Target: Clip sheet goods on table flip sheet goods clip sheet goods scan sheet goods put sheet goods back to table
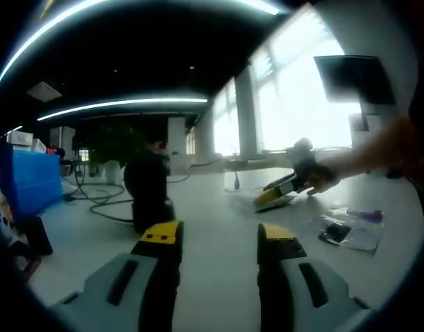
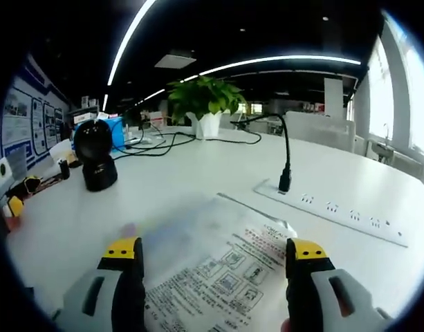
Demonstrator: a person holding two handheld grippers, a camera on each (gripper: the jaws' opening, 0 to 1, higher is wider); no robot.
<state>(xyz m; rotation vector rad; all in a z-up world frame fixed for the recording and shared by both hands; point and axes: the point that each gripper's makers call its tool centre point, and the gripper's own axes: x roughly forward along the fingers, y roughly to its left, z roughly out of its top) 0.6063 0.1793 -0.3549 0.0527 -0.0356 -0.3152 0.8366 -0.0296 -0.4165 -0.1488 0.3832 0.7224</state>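
A printed sheet in a clear sleeve [image 2: 218, 266] lies flat on the white table [image 2: 198, 180], right under my right gripper [image 2: 214, 252]. Its jaws stand wide open, one on either side of the sheet, with nothing held. In the left gripper view the same right gripper [image 1: 284, 192] is held by a hand at the right, tips down by the sheet [image 1: 265, 203]. My left gripper [image 1: 219, 237] hovers over bare table, open and empty. A black scanner [image 1: 148, 194] stands just past its left jaw and appears in the right gripper view as the scanner [image 2: 95, 162], far left.
A white power strip [image 2: 329, 207] with a black cable plugged in lies right of the sheet. A potted plant [image 2: 205, 104] stands at the back. Small plastic packets [image 1: 350, 232] lie at the right. Cables [image 1: 101, 204] trail behind the scanner beside a blue box [image 1: 32, 176].
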